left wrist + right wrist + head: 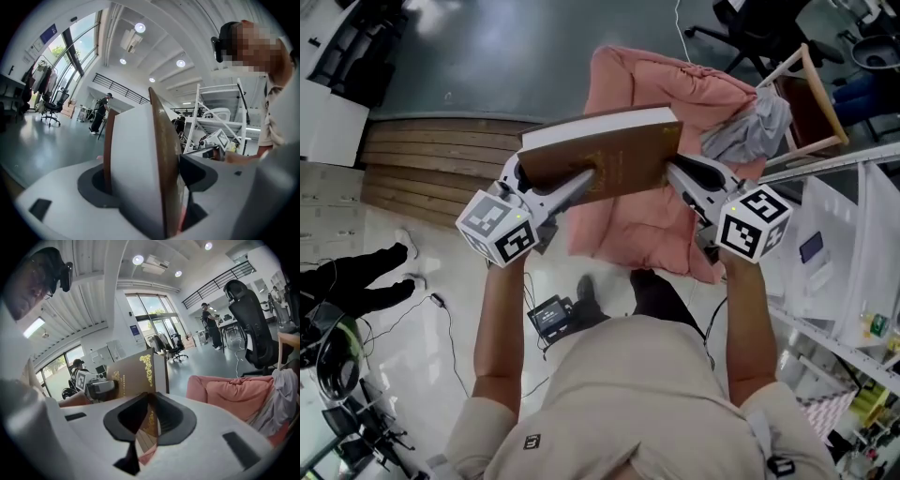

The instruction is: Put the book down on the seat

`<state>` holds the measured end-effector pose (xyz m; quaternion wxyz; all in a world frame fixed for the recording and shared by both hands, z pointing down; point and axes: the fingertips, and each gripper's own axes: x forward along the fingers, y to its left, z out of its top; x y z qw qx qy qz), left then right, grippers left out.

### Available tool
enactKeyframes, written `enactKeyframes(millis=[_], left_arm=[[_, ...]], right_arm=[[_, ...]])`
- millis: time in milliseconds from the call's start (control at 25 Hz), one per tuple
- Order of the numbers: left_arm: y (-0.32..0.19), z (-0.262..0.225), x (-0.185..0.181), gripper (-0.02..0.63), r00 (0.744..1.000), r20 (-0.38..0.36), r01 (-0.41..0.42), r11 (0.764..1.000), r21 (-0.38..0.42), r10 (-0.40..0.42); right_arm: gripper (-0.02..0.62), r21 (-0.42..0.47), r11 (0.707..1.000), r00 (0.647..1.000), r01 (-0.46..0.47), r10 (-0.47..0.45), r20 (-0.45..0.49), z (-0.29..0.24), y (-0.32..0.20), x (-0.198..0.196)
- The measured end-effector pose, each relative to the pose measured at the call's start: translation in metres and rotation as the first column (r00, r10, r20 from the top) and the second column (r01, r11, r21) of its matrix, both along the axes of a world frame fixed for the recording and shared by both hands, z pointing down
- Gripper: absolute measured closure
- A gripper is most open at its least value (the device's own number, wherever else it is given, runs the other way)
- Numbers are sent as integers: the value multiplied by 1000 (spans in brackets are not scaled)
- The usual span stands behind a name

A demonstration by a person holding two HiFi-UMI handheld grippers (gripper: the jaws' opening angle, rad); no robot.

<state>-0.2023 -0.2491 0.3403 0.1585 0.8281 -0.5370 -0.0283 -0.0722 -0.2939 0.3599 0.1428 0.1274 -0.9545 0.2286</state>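
Note:
A thick brown book with white page edges hangs in the air above the pink cushioned seat. My left gripper clamps its left end across the full thickness. In the left gripper view the book stands on edge and fills my left gripper, with both covers against the jaws. My right gripper holds the book's right end. In the right gripper view the gold-printed brown cover runs into my right gripper, pinched between narrow jaws. The pink seat lies beyond to the right.
A grey cloth is draped at the seat's right end, against a wooden chair frame. A white shelf rack stands at the right. A black office chair is behind the seat. A small device lies on the floor by my feet.

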Motion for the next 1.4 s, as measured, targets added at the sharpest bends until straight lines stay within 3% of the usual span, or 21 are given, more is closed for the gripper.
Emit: enactKeyframes(millis=[280,560,960,1240,1400], left_arm=[[-38,82,-17,230,999,-44,2,992,-125,-7],[-66,167,-28,216,997,-78,9,966,-260,-30],[-80,287,-34,190,993,-100,19,915,-403,-64],[-93,362,-49,179,993,-87,29,863,-505,-85],[-93,398,-56,178,991,-102,22,837,-546,-92]], right_arm=[[558,-98,995,999,5,-10,-46,75,-36,-14],[558,-193,981,994,-8,-14,-110,152,-64,-24],[565,-302,953,988,-19,-28,-149,258,-80,-25],[565,-367,930,975,-38,-45,-216,330,-94,-39],[566,-430,902,975,-51,-48,-217,368,-95,-46]])
